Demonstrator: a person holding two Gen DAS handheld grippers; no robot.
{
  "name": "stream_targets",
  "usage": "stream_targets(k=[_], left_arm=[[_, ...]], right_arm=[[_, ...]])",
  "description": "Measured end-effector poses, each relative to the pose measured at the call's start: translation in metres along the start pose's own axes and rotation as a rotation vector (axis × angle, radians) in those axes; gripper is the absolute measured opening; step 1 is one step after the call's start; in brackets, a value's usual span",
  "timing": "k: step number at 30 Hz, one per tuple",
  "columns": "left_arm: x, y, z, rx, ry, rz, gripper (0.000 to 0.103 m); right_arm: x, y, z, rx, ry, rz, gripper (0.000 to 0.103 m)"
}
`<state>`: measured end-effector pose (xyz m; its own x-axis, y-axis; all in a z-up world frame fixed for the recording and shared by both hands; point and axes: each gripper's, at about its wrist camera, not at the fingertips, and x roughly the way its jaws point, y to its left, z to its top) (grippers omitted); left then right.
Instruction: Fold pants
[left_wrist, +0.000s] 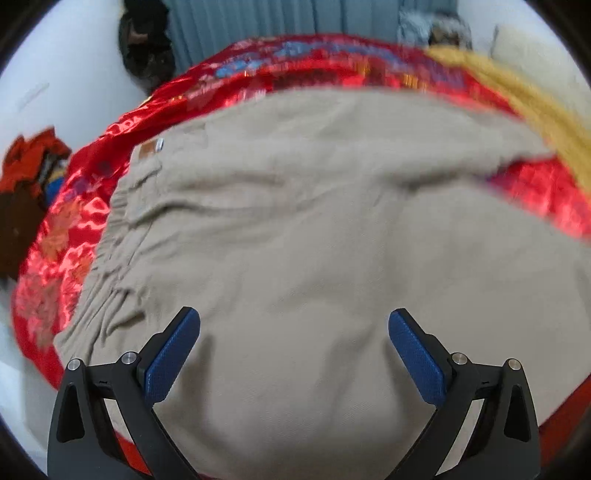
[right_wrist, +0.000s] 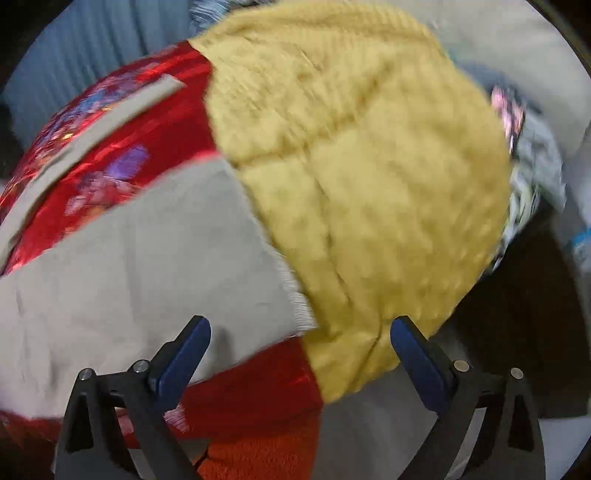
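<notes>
both hand-held grippers (left_wrist: 294, 350) (right_wrist: 300, 354) gape above pants (left_wrist: 314, 229).

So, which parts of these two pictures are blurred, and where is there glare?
Left wrist view: the pants are fairly sharp near the left gripper, smeared toward the far edge; the red cover glares in shiny patches. Right wrist view: motion blur nearly everywhere, strongest on the yellow blanket; only the right gripper stays crisp. Both bulge like fisheye.
</notes>
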<state>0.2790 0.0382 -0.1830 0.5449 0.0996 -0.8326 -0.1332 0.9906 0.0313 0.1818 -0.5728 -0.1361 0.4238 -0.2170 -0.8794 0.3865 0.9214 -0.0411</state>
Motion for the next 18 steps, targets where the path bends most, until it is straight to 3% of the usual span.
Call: stream_targets(k=[2,6,9,11,12,14,18], left_arm=[[-0.004,0.001,0.025,-0.052,-0.048,-0.026,0.102],[0.022,0.0,0.093,-0.135,-0.139,-0.04,0.102],[0.077,0.005,0.125,-0.142,-0.166,0.118,0.102],[0.121,0.016,0.125,-0.15,-0.095,0.174,0.102],[0.142,0.022,0.118,-0.15,-0.044,0.162,0.103],[0.148,0.029,0.105,-0.174,-0.082,0.112,0.102],[0.15,0.029,0.104,-0.167,-0.095,0.116,0.102]], right_arm=[[-0.018,0.028,0.01,-0.04,-0.036,0.069,0.098],[-0.018,0.13,0.06,-0.168,-0.048,0.247,0.098],[-0.005,0.228,0.1,-0.275,-0.025,0.407,0.098],[0.01,0.302,0.128,-0.357,-0.043,0.501,0.098],[0.015,0.342,0.136,-0.411,-0.049,0.542,0.098],[0.034,0.41,0.151,-0.505,-0.067,0.607,0.098],[0.092,0.511,0.166,-0.679,0.011,0.693,0.098]])
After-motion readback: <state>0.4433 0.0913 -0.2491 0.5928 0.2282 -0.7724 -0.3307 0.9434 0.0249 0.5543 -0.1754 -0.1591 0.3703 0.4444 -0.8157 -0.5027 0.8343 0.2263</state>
